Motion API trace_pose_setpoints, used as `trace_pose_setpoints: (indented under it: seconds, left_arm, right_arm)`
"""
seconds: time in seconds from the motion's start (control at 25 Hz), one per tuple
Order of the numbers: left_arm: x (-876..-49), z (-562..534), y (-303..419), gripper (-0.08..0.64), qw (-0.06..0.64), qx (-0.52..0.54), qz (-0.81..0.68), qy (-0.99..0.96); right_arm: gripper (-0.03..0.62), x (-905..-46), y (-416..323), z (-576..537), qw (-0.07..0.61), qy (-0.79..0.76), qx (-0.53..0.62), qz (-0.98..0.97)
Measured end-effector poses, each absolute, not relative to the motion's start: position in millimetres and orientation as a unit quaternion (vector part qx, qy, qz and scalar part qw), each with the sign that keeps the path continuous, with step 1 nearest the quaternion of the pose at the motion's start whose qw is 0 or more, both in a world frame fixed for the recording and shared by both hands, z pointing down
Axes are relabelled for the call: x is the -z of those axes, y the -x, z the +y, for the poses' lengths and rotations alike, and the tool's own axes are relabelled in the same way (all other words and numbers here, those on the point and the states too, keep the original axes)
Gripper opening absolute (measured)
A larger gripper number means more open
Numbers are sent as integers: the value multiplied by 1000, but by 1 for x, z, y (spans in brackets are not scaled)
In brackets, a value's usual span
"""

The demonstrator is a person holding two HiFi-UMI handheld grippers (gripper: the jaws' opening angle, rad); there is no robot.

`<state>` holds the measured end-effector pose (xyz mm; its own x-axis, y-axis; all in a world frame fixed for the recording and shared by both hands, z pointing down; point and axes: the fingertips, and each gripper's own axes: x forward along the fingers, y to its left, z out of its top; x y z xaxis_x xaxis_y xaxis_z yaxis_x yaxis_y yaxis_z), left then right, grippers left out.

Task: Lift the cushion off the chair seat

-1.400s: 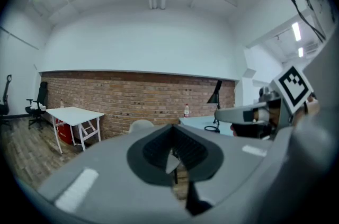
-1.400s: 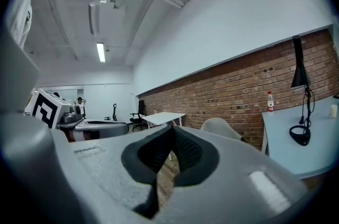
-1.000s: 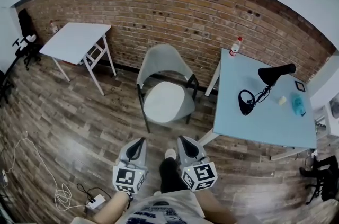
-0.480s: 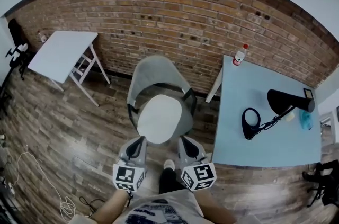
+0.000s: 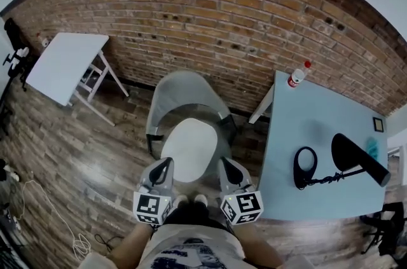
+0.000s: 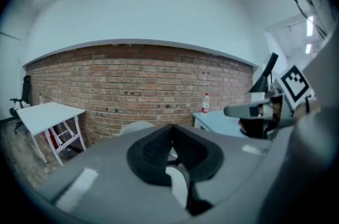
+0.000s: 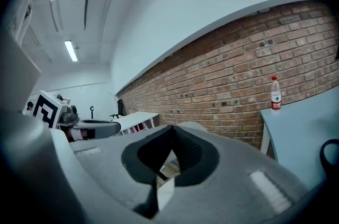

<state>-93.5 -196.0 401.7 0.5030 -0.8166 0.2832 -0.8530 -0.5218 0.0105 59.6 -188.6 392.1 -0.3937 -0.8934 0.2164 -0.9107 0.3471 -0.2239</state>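
Observation:
A grey shell chair (image 5: pixel 185 91) with dark legs stands against the brick wall, and a white oval cushion (image 5: pixel 188 149) lies on its seat. My left gripper (image 5: pixel 167 163) hovers at the cushion's near left edge, shut, nothing between its jaws. My right gripper (image 5: pixel 224 163) sits at the near right edge of the seat, also shut and empty. In the left gripper view the black pads (image 6: pixel 170 150) meet in front of the chair back (image 6: pixel 136 126). In the right gripper view the pads (image 7: pixel 172 154) are closed too.
A light blue table (image 5: pixel 318 153) stands right of the chair with a black desk lamp (image 5: pixel 346 159) and a red-capped bottle (image 5: pixel 297 75). A white folding table (image 5: pixel 60 64) is at the left. Cables (image 5: pixel 38 223) lie on the wooden floor. My shoes (image 5: pixel 189 200) are near the chair's front.
Both grippers have travelled forward together toward the chair; a second ago they were well short of it, now their tips reach the seat's near edge. Jaws stayed shut.

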Motion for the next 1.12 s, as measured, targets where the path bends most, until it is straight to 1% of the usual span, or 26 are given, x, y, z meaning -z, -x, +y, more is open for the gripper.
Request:
trace_pose_setpoints:
  seconds: [0.16, 0.52, 0.72, 0.92, 1.12]
  left_arm:
    - [-425, -228, 92, -8, 78, -135, -477, -865]
    - [-506, -291, 100, -8, 101, -155, -474, -861]
    - [-566, -322, 106, -8, 119, -174, -473, -856]
    - [-631, -343, 113, -8, 161, -181, -472, -847]
    - [-699, -365, 120, -8, 172, -203, -472, -840]
  right_arm:
    - [-2, -415, -63, -217, 35, -552, -169, -816]
    - [-2, -490, -67, -279, 68, -568, -188, -798]
    - [-2, -542, -77, -311, 78, -576, -193, -790]
    - [-2, -615, -86, -326, 110, -587, -240, -765]
    - [-2, -675, -88, -342, 108, -597, -256, -753]
